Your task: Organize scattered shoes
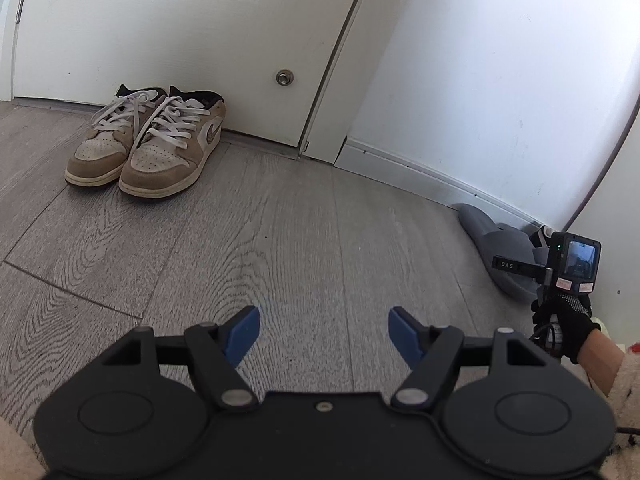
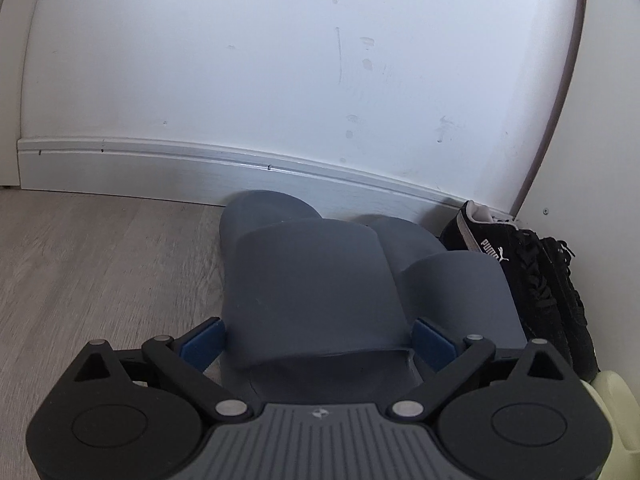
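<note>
Grey slide (image 2: 308, 280) sits dead ahead of the right gripper (image 2: 318, 340), between its two blue pads (image 2: 200, 342); the strap fills the gap w/ one pad at each flank. The jaws stand wide, abt the slide's width. Pads look to be touching or just shy of the sides, can't tell if they're squeezing, so I'd call it spread around the slide, not yet clamped for sure. Long axis runs straight away from the gripper toward the baseboard (image 2: 160, 168), far end of the slide at or nearly at it. So the grip is across the width, which is prob. what the next move turns on: close, then lift or drag.

Its mate, the second grey slide (image 2: 452, 276), lies just to the gripper's right, parallel and touching the first. Beyond that, farther right, a black Puma sneaker (image 2: 532, 264) by the corner.

Right gripper is clearly the nearer one. Left gripper (image 1: 324, 334) hangs over bare floor (image 1: 280, 220), fingers apart, nothing between them; from there the slides are well off to its right, next to the person's gloved hand (image 1: 560, 320).

Look: matte grey, rubbery/foam, one broad smooth strap, thick sole. Likely soft, may squash under the pads.

Tan sneakers (image 1: 148, 140) stand paired ahead-left of the left gripper, against the door (image 1: 180, 20).
</note>
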{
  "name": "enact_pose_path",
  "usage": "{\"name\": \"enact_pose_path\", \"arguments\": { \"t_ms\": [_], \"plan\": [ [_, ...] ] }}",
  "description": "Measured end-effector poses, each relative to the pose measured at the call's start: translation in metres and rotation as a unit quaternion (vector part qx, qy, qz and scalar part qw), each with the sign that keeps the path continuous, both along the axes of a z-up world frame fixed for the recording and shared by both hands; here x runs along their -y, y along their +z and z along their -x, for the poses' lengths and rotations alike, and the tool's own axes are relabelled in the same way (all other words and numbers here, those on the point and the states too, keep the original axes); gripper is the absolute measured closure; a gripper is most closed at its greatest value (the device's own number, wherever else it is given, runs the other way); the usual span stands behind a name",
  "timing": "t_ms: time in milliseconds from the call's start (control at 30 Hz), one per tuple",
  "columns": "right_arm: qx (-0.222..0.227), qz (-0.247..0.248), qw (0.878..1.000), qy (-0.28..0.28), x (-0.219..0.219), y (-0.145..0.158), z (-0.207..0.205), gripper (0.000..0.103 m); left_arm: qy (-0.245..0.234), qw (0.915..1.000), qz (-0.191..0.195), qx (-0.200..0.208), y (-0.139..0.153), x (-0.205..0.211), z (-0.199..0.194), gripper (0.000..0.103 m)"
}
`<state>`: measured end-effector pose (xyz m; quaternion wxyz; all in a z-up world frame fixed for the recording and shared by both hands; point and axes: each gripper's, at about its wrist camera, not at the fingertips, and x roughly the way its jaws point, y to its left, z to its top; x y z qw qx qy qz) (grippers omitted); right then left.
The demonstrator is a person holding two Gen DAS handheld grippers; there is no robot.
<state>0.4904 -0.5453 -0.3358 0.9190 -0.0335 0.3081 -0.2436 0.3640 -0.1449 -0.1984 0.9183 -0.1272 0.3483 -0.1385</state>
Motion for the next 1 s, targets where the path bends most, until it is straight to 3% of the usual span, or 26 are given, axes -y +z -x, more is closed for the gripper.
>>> {"name": "enact_pose_path", "arguments": {
  "t_ms": [100, 300, 367, 400, 467, 500, 567, 600, 633, 767, 867, 1000],
  "plan": [
    [-0.004, -0.010, 0.999, -0.042, 0.002, 0.003, 0.000, 0.005, -0.001, 1.0000, -0.003, 0.001, 0.000, 0.001, 0.000, 0.031],
    [0.012, 0.008, 1.000, -0.004, 0.005, -0.001, 0.007, 0.003, -0.006, 1.0000, -0.004, 0.005, 0.001, 0.002, 0.001, 0.031],
    [0.032, 0.010, 0.999, -0.010, 0.006, 0.009, 0.018, 0.003, -0.008, 0.9999, -0.005, 0.008, 0.003, 0.002, 0.001, 0.031],
    [0.065, 0.004, 0.998, -0.016, 0.005, 0.020, 0.033, 0.003, -0.008, 0.9999, -0.003, 0.009, 0.003, 0.002, 0.001, 0.031],
    [0.122, -0.006, 0.992, -0.039, 0.008, 0.040, 0.059, 0.025, -0.008, 0.9999, 0.002, 0.010, 0.004, 0.001, 0.002, 0.031],
    [0.125, -0.008, 0.990, -0.059, 0.014, 0.048, 0.063, 0.050, -0.009, 0.9999, 0.004, 0.011, 0.004, 0.001, 0.002, 0.031],
    [0.125, -0.040, 0.987, -0.089, 0.033, 0.055, 0.069, 0.063, -0.011, 0.9999, 0.006, 0.012, 0.004, 0.000, 0.004, 0.031],
    [0.123, -0.060, 0.985, -0.107, 0.045, 0.054, 0.070, 0.083, -0.012, 0.9998, 0.006, 0.014, 0.004, 0.001, 0.005, 0.031],
    [0.114, -0.073, 0.983, -0.126, 0.055, 0.050, 0.071, 0.090, -0.012, 0.9998, 0.005, 0.014, 0.004, 0.001, 0.005, 0.031],
    [0.073, -0.127, 0.972, -0.182, 0.088, 0.023, 0.072, 0.090, -0.011, 0.9999, 0.003, 0.010, 0.002, 0.003, 0.004, 0.031],
    [0.074, -0.158, 0.965, -0.196, 0.096, 0.007, 0.073, 0.090, -0.011, 0.9999, 0.002, 0.002, -0.002, 0.005, 0.001, 0.031],
    [0.074, -0.159, 0.967, -0.185, 0.096, -0.001, 0.058, 0.097, -0.013, 0.9999, -0.008, -0.006, -0.008, 0.011, -0.001, 0.031]
  ]
}}
